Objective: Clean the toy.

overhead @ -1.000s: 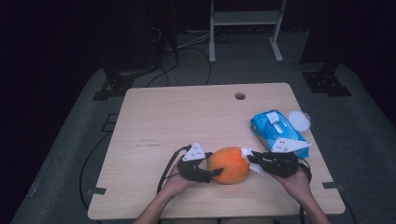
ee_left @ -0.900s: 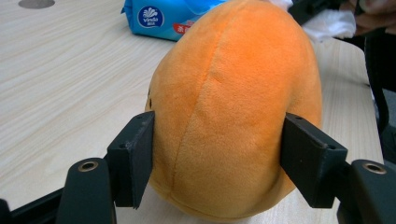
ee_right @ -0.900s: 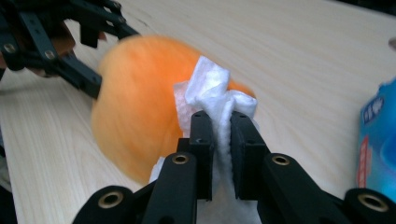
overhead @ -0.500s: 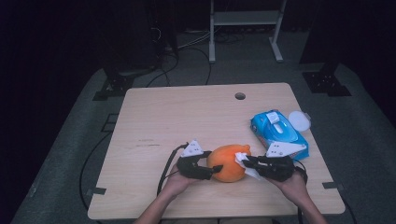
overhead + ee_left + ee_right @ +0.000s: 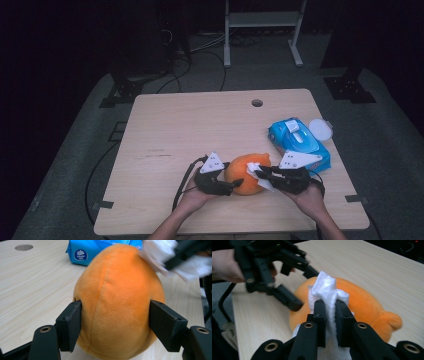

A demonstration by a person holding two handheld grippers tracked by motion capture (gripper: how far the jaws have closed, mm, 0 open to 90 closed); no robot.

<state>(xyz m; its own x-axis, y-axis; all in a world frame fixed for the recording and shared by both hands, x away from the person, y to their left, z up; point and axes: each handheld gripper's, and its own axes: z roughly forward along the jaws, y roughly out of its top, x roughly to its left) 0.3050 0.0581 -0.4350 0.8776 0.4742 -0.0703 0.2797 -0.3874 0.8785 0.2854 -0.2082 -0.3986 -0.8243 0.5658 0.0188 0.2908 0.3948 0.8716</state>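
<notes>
A wooden table (image 5: 190,130) has an orange plush toy (image 5: 246,172) lying near its front edge, a bit to the right of the middle — about five o'clock from the table's center. The toy is soft and round, with a small stubby bit sticking out at one end.

The left gripper (image 5: 234,184) holds the toy from the nine o'clock side. In the left gripper view its two black jaws sit wide apart, one pressed into each side of the toy (image 5: 117,302), so the toy is squeezed between them. The left hand (image 5: 192,199) wraps the back of this gripper.

The right gripper (image 5: 257,172) comes in from the three o'clock side. Its jaws are nearly together and pinch a white wipe (image 5: 326,291). The wipe bunches up above the jaw tips and lies against the top of the toy (image 5: 364,305). In the high view the wipe (image 5: 253,168) shows as a small white patch on the toy. The right hand (image 5: 311,197) holds this gripper from behind.

At about two o'clock from the toy lies a blue pack of wipes (image 5: 299,144), flat on the table. Just beside the pack, at its far right corner, is a round white thing (image 5: 320,129) — maybe a lid, but it is too small to tell. A small round hole (image 5: 257,103) sits near the far edge of the table.
</notes>
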